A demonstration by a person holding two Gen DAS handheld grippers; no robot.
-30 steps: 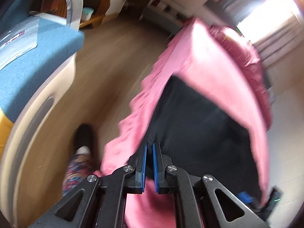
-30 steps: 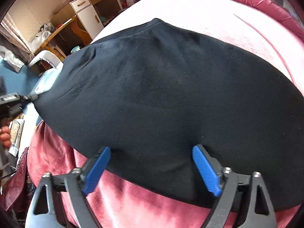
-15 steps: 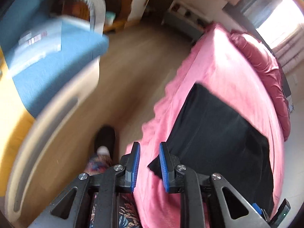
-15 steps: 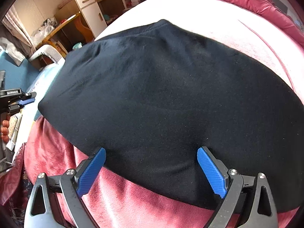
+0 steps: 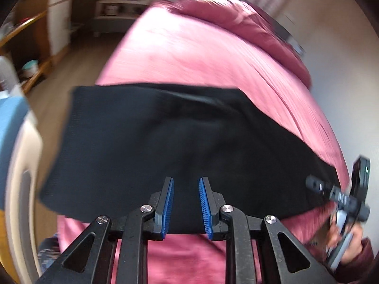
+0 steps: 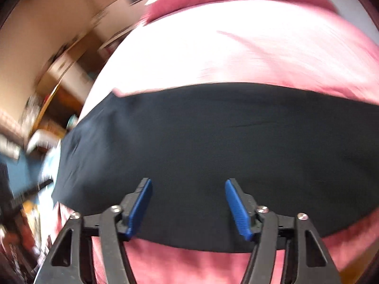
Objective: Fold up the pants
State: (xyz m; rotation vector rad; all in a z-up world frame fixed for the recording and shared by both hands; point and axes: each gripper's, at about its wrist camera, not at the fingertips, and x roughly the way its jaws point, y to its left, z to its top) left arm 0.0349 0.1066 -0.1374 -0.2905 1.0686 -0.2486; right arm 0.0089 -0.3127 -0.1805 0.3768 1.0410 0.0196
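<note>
On the pink bed (image 5: 203, 54): one pair of black pants (image 5: 165, 142), folded into a broad band lying flat across the cover, near edge toward you, one end reaching the bed's side by the wooden floor (image 5: 78, 54).

Left claw (image 5: 186, 207): above the near edge of the pants, jaws a narrow gap apart and just been opening; nothing between the pads. Right claw (image 6: 188, 209): likewise over the near edge, jaws about half spread and just been closing; the pads stand clear of the cloth and grip nothing.

Step in hand, as it appears: taking a fresh hold for the next fold. You would do well to set both claws at matching spots on the same edge, pinch every layer rather than the top one alone, and lift evenly so the band does not skew. Both views are blurred, so settle your hands before pinching.
</note>
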